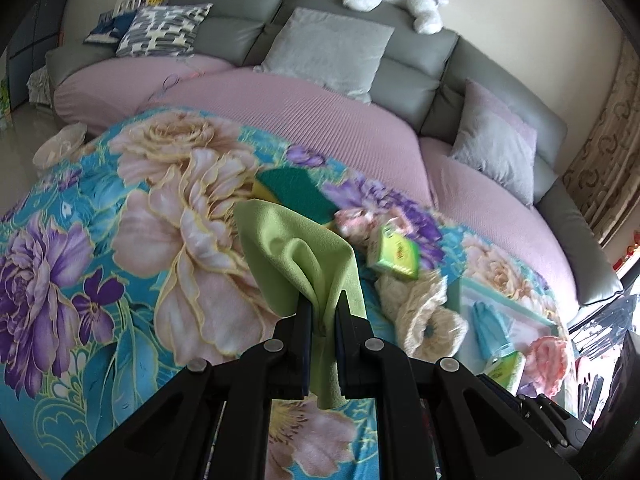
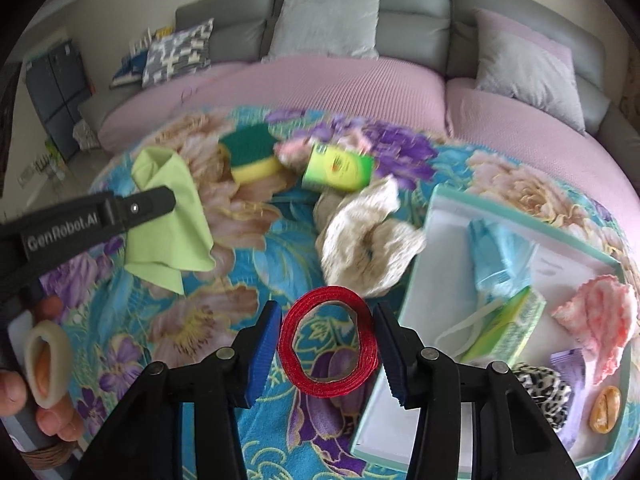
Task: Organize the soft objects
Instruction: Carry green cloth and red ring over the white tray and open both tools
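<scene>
Between the right gripper point(image 2: 326, 346)'s open jaws lies the red ribbon ring point(image 2: 328, 340) — box point(image 2: 436, 216) at two o'clock; left gripper point(image 1: 323, 312) clamps the green cloth point(image 1: 296, 252).

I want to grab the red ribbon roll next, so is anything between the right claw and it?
Nothing visible. The red ribbon roll lies on the flowered blanket, between the open fingers of the right claw.

Both wrist views look down close over the floral blanket point(image 1: 100, 208) toward the sofa point(image 2: 420, 12); both share the sponge point(image 2: 250, 152).
</scene>
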`<state>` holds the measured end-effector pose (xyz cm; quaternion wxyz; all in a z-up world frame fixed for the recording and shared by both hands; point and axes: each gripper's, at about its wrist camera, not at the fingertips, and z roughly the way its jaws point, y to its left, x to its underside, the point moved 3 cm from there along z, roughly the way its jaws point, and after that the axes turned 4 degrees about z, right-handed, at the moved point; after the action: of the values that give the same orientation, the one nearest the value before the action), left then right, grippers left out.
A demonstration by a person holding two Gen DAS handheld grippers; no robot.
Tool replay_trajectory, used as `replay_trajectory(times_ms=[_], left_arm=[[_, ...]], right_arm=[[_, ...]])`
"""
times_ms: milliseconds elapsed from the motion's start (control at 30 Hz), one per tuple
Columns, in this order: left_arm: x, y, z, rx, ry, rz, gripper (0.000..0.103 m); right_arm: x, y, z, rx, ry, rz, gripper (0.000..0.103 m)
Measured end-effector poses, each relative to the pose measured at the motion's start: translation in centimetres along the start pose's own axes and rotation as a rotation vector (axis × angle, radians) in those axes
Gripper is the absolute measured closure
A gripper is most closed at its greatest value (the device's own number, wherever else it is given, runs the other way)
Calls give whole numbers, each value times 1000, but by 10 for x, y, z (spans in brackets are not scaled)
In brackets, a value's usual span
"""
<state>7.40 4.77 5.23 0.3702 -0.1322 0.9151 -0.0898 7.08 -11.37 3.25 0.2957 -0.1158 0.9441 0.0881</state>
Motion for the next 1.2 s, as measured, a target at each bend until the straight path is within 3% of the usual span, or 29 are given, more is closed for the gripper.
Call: replay_trajectory(times_ms=[333,967,1200], left_arm=[[-6,-38,-12,62,-48,90,93],[28,-162,18,329,-11,358,93],[44,-182,46,319,47,395,93]], right_arm=[[-11,-35,-35,17,-100,101,53],[12,-164,-74,216,-169,425,53],[19,-183,-74,227,-157,472,53]])
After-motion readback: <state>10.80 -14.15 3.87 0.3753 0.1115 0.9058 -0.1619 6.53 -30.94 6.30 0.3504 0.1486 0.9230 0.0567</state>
